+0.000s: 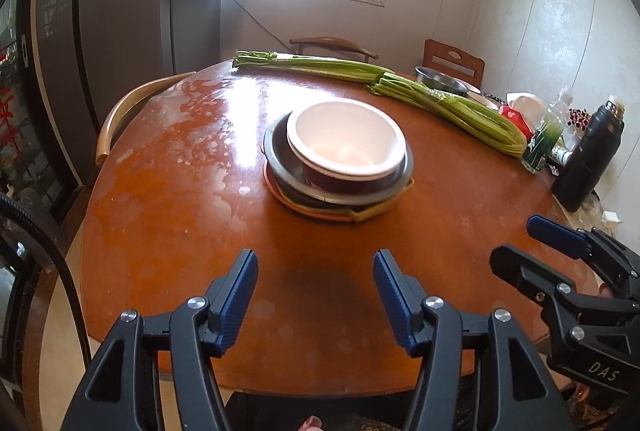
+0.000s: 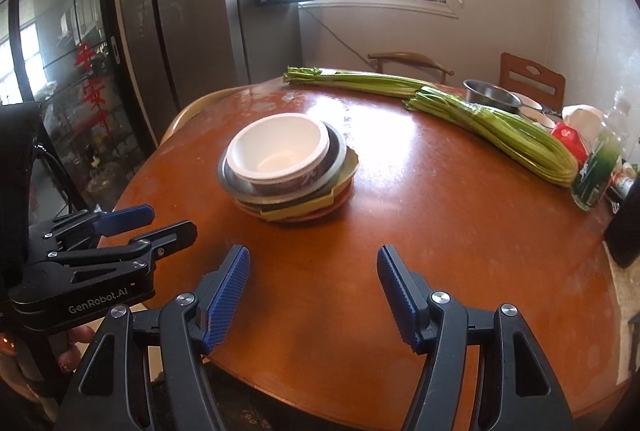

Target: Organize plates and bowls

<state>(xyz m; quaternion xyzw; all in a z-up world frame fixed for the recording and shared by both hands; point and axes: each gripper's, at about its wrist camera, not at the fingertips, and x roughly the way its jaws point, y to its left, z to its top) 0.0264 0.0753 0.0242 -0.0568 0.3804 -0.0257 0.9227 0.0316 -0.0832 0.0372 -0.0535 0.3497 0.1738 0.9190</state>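
My left gripper (image 1: 316, 267) hangs over the near edge of the table with its jaws apart and only bare tabletop between them; my right gripper (image 2: 314, 263) does the same just beside it, also spread and empty. From the right wrist view I can read "GenRobot.AI" in white on the black body of the left tool, and from the left wrist view "DAS" on the side of the right one. Both tools are matte black plastic with silver rivets and ribbed blue pads (image 1: 240, 295).

The round table (image 1: 168, 199) is glossy orange-brown wood, worn pale in patches on its far left. The stack of dishes (image 1: 338, 159) sits near the middle of it, well beyond both grippers and untouched: a white bowl (image 1: 346, 139) with a dark outer wall on top, nested in a steel bowl (image 2: 340, 151), over flat plates (image 2: 316, 207), one yellow-green with an angular rim, one orange.

Far right lie two bundles of green celery stalks (image 1: 452, 107), another steel basin (image 1: 440, 81), a clear bottle (image 1: 548, 135) and a black flask (image 1: 588, 155).
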